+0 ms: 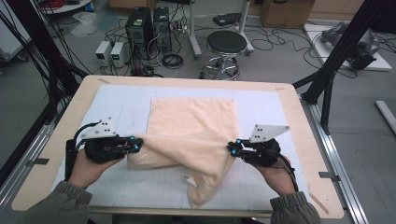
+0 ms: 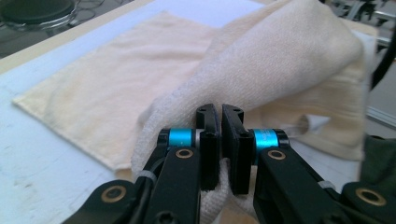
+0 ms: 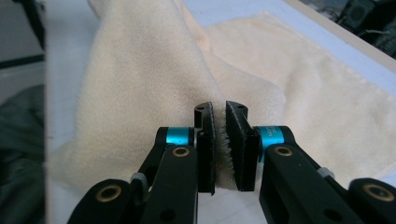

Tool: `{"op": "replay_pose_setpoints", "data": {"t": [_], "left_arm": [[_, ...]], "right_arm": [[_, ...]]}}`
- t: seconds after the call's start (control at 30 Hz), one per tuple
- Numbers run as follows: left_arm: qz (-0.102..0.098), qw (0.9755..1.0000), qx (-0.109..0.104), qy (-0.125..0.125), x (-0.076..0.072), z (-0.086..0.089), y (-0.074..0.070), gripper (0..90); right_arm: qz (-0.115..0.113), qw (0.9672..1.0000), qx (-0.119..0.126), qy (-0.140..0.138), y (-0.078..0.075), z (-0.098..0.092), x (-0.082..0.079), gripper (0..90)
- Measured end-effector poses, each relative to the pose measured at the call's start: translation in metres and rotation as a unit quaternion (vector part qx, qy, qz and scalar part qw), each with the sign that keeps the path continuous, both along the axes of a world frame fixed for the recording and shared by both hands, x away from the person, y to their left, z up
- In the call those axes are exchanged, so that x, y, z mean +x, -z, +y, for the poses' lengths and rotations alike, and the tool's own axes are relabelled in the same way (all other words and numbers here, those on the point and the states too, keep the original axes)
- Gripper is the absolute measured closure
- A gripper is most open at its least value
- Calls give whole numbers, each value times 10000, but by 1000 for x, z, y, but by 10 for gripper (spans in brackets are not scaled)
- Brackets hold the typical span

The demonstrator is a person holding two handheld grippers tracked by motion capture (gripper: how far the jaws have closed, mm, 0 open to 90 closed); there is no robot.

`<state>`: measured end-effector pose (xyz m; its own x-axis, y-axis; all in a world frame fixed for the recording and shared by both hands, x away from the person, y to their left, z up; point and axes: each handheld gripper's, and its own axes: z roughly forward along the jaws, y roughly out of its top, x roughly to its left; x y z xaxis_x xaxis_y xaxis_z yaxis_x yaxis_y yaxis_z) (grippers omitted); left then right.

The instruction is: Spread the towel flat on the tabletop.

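High view, cream towel (image 1: 191,128) lying lengthwise away (near end lifted) — left hand-held gripper (image 1: 137,143), right hand-held gripper (image 1: 232,147) pinching it.

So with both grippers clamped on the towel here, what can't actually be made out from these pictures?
- The towel edge pinched by the left gripper: hidden between its black jaws in the left gripper view.
- The small white tag on the towel: too small to read in the high view.
- The towel's near part under the lifted fold: covered by the fold in the high view.
- The person's sleeve: blurred and cut off at the left edge of the right gripper view.

Lab — computer towers (image 1: 148,25), floor cables (image 1: 275,44)
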<state>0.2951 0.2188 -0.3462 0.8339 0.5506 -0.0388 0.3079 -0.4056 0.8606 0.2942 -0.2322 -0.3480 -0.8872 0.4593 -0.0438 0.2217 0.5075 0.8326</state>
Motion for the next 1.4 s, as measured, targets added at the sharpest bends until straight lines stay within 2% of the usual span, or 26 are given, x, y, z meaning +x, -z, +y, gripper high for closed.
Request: {"op": "replay_pose_setpoints", "data": {"t": [0.07,0.1,0.17,0.2,0.27,0.3,0.37,0.47,0.57,0.6,0.67,0.7,0.77,0.83,0.9,0.97,1.0,1.07,1.13,1.17,1.2,1.23,1.27,1.33,1.4], "left_arm": [[99,9997,120,-187,15,-3,11,852],[121,9992,231,-313,24,-5,17,853],[225,9977,302,-559,42,-8,27,854],[364,9963,271,-734,54,-10,35,853],[526,9942,283,-897,69,-12,46,849],[621,9932,256,-952,73,-12,49,837],[639,9929,257,-967,77,-11,51,788],[550,9936,170,-976,70,-5,45,658],[403,9957,81,-827,57,1,35,598],[367,9968,75,-706,50,2,33,588],[369,9977,209,-528,37,2,34,562],[343,9982,211,-444,31,0,36,558],[351,9987,260,-249,20,-3,43,554],[390,9989,245,-26,13,-9,53,537],[512,9976,430,155,9,-17,66,529],[643,9954,633,313,10,-24,78,508],[703,9938,790,338,9,-30,85,495],[542,9934,922,402,8,-34,89,479],[572,9935,914,374,9,-33,89,532],[676,9928,875,463,10,-32,90,631],[597,9931,937,378,10,-33,90,704],[567,9930,963,394,9,-33,88,795],[553,9926,1009,386,8,-34,87,844],[523,9931,978,388,2,-34,83,863],[442,9942,870,441,-7,-30,74,867]], "right_arm": [[18,9996,-238,124,7,6,18,824],[54,9990,-353,250,12,9,28,825],[157,9973,-537,475,23,12,51,825],[217,9966,-570,556,28,12,60,824],[460,9938,-600,816,41,11,82,808],[507,9933,-555,881,46,10,88,790],[528,9930,-485,943,50,8,93,732],[488,9942,-395,869,44,5,87,682],[352,9971,-119,664,32,1,69,656],[305,9978,-74,577,30,1,64,641],[237,9988,-41,426,27,1,47,622],[229,9992,7,329,28,1,40,611],[300,9995,73,108,33,5,28,568],[357,9993,-24,-102,43,12,18,527],[425,9984,-256,-257,56,20,12,501],[551,9969,-483,-298,70,27,12,499],[573,9965,-516,-310,76,29,13,501],[715,9945,-689,-324,88,33,16,563],[692,9948,-659,-344,93,34,17,639],[745,9946,-631,-351,93,33,17,709],[742,9945,-621,-403,92,32,18,769],[763,9942,-618,-427,92,32,18,810],[799,9939,-602,-456,92,33,18,840],[760,9935,-671,-525,90,32,16,855],[800,9934,-615,-551,85,29,11,858]]}}
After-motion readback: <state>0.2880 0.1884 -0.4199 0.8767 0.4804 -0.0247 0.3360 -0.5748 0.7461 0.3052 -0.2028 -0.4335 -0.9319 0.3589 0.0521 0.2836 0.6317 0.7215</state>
